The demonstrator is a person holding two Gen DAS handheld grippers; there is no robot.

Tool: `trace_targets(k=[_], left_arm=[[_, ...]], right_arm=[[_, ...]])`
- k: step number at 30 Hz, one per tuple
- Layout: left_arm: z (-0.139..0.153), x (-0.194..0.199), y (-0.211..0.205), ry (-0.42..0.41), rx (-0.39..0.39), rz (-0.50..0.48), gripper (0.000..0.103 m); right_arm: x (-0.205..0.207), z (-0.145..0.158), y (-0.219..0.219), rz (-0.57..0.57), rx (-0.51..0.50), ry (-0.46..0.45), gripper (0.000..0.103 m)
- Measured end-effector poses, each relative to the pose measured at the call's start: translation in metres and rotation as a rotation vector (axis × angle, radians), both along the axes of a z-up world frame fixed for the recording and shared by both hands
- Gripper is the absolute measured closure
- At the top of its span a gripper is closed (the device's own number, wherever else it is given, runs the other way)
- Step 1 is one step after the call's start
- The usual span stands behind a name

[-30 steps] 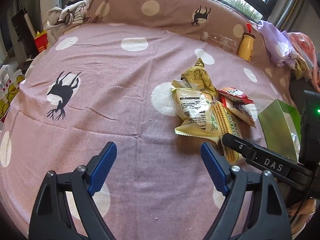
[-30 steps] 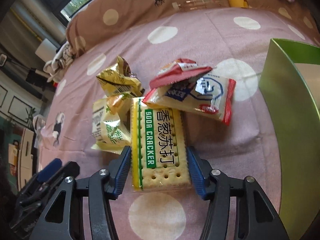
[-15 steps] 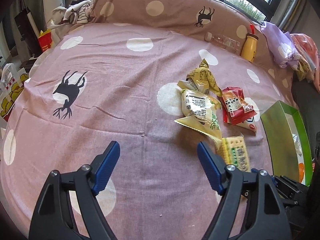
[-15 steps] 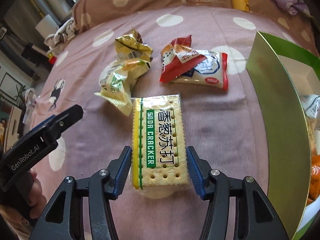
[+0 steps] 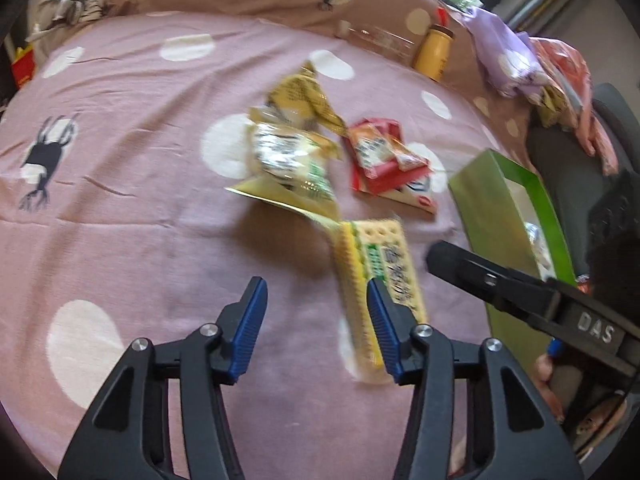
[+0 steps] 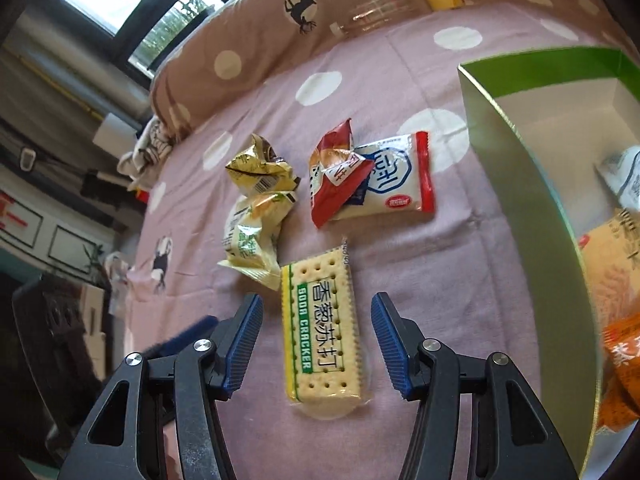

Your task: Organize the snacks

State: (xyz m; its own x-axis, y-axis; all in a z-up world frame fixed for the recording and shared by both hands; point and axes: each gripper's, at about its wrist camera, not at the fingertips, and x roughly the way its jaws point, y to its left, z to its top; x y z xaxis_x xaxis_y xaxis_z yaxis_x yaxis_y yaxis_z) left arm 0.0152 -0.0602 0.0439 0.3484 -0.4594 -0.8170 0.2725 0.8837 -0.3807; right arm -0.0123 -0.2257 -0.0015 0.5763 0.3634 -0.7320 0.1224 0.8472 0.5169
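Nearest in the right wrist view, the right gripper [image 6: 316, 340] has its blue pads standing apart on either side of the soda cracker packet [image 6: 318, 326], which lies flat on the pink spotted bedspread [image 6: 420, 280]; a clear gap shows on both sides, so nothing is clamped. In the left wrist view the left gripper [image 5: 316, 320] is closing with only bare cloth between its jaws, and its right pad sits just beside, perhaps over, the packet's long edge; blur hides any contact. Just beyond the cracker lie two crumpled yellow snack bags [image 6: 256, 216], the nearer one's corner touching the packet's top left, and beside them a red-and-white snack pack [image 6: 380, 184] with a smaller red pouch on top. To the right stands the green box [image 6: 520, 184], already holding an orange pack and a white one. Farther back, a yellow bottle [image 5: 434, 54] and a clear one rest against the brown pillow. The likely trouble: with both grippers crowding one packet, the left pad may nudge it askew, so the right pads close on a corner and crush the biscuits, or the yellow bag's corner may drag along when the packet is lifted toward the box.
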Motion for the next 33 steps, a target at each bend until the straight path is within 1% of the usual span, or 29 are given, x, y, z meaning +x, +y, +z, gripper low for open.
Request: trace_targets(k=[4, 6, 7, 8, 13, 14, 19, 21, 23, 27, 30, 33], left_arm=[[-0.004, -0.006, -0.014, 0.003, 0.01, -0.046, 0.06], [-0.008, -0.007, -0.018, 0.023, 0.003, -0.059, 0.065], [-0.012, -0.007, -0.02, 0.043, -0.003, -0.064, 0.071], [-0.015, -0.007, -0.021, 0.058, -0.007, -0.069, 0.075], [-0.016, -0.009, -0.03, 0.058, -0.031, -0.104, 0.08], [-0.017, -0.01, -0.032, 0.06, -0.037, -0.109, 0.079], [-0.012, -0.014, -0.035, 0.022, -0.015, -0.11, 0.08], [-0.009, -0.015, -0.036, 0.006, -0.013, -0.112, 0.08], [-0.004, -0.017, -0.038, -0.019, -0.022, -0.115, 0.08], [0.009, -0.022, -0.038, -0.061, -0.062, -0.115, 0.079], [0.021, -0.028, -0.039, -0.117, -0.082, -0.116, 0.079], [0.031, -0.036, -0.043, -0.179, -0.081, -0.117, 0.079]], right_arm=[[0.005, -0.007, 0.005, 0.008, 0.007, 0.027, 0.046], [0.006, -0.011, 0.006, 0.011, 0.01, 0.036, 0.046], [0.008, -0.012, 0.008, 0.012, 0.013, 0.041, 0.046], [0.009, -0.014, 0.009, 0.014, 0.015, 0.047, 0.046], [0.014, -0.022, 0.017, 0.028, 0.0, 0.08, 0.046], [0.014, -0.023, 0.019, 0.033, -0.002, 0.084, 0.046], [0.012, -0.021, 0.023, 0.019, -0.041, 0.077, 0.047], [0.012, -0.018, 0.022, 0.012, -0.042, 0.072, 0.047], [0.009, -0.012, 0.021, 0.008, -0.055, 0.049, 0.047], [-0.003, 0.008, 0.019, -0.018, -0.095, -0.038, 0.047], [-0.01, 0.023, 0.02, -0.022, -0.12, -0.096, 0.047], [-0.018, 0.035, 0.022, -0.014, -0.146, -0.156, 0.047]])
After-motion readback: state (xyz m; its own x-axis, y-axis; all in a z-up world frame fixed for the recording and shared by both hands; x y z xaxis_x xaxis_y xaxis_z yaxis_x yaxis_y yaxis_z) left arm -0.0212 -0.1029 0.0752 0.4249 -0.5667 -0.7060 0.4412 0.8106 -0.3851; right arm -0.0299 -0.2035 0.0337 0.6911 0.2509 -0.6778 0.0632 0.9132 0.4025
